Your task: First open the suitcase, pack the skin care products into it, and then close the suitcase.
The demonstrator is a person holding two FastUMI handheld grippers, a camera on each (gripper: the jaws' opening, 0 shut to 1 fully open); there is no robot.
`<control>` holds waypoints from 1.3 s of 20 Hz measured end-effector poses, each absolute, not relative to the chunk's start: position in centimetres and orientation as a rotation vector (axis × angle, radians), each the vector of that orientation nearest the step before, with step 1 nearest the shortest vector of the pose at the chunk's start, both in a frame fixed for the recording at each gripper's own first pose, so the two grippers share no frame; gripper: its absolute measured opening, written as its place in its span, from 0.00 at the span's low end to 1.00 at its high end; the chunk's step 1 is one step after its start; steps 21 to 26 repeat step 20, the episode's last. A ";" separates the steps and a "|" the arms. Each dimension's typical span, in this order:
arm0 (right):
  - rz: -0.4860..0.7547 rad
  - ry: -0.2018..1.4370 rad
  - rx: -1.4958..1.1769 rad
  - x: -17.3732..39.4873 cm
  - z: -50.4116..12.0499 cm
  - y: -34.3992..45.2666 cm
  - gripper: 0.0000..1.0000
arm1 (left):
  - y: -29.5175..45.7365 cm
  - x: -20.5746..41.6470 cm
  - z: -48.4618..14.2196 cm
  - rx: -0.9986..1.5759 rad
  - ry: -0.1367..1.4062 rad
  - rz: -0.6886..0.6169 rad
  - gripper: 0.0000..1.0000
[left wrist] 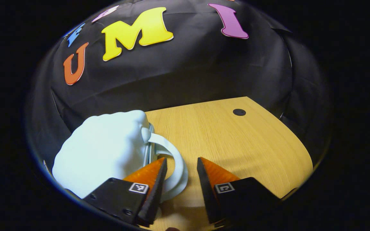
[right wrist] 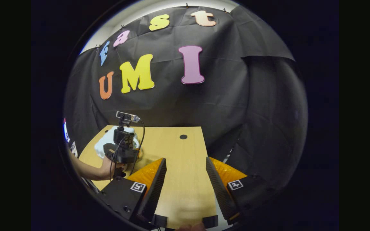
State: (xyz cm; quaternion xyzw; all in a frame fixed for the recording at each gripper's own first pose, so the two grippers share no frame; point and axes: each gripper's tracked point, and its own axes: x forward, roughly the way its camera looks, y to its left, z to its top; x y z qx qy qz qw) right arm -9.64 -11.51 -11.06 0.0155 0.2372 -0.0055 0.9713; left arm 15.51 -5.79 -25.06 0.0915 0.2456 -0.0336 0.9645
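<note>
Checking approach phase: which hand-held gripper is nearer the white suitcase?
Left. The left hand-held gripper is open right at the white suitcase, its handle between the fingers. The right hand-held gripper is open over bare table, well away.

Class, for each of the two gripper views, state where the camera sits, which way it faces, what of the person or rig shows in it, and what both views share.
Left gripper view: rides on the left gripper, looking forward over the light wooden table at the pale blue-white moulded suitcase and its white loop handle; its own fingers show, open.
Right gripper view: rides on the right gripper, facing the table; own open fingers, plus the hand holding the left gripper.
Shared: table, suitcase, round black table hole.
</note>
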 end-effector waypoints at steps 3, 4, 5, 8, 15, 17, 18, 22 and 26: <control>0.011 0.432 0.034 -8.3 -9.7 -10.3 0.74 | -6.8 14.2 -20.2 0.131 0.401 -0.102 0.92; 0.017 0.413 0.035 -7.6 -9.2 -9.6 0.74 | -6.6 13.5 -17.8 0.116 0.362 -0.097 0.95; 0.023 0.394 0.034 -6.8 -8.9 -9.0 0.74 | -6.5 12.6 -15.2 0.090 0.322 -0.099 0.97; 0.048 0.329 0.037 -4.7 -7.0 -6.4 0.74 | -5.1 9.6 -8.4 0.073 0.211 -0.088 0.98; 0.069 0.140 0.008 -2.3 -1.2 1.2 0.75 | 0.4 3.8 0.4 0.019 0.074 -0.048 0.98; 0.059 0.106 0.000 -2.3 -0.3 2.8 0.75 | 1.5 2.7 0.6 0.021 0.072 -0.043 0.98; 0.057 0.095 0.000 -2.4 -0.2 3.6 0.75 | 2.2 2.4 0.6 0.023 0.069 -0.038 0.98; 0.058 0.076 -0.016 -2.6 0.2 4.9 0.75 | 3.3 2.1 0.5 0.020 0.065 -0.024 0.98; 0.058 0.076 -0.016 -2.6 0.2 4.9 0.75 | 3.3 2.1 0.5 0.020 0.065 -0.024 0.98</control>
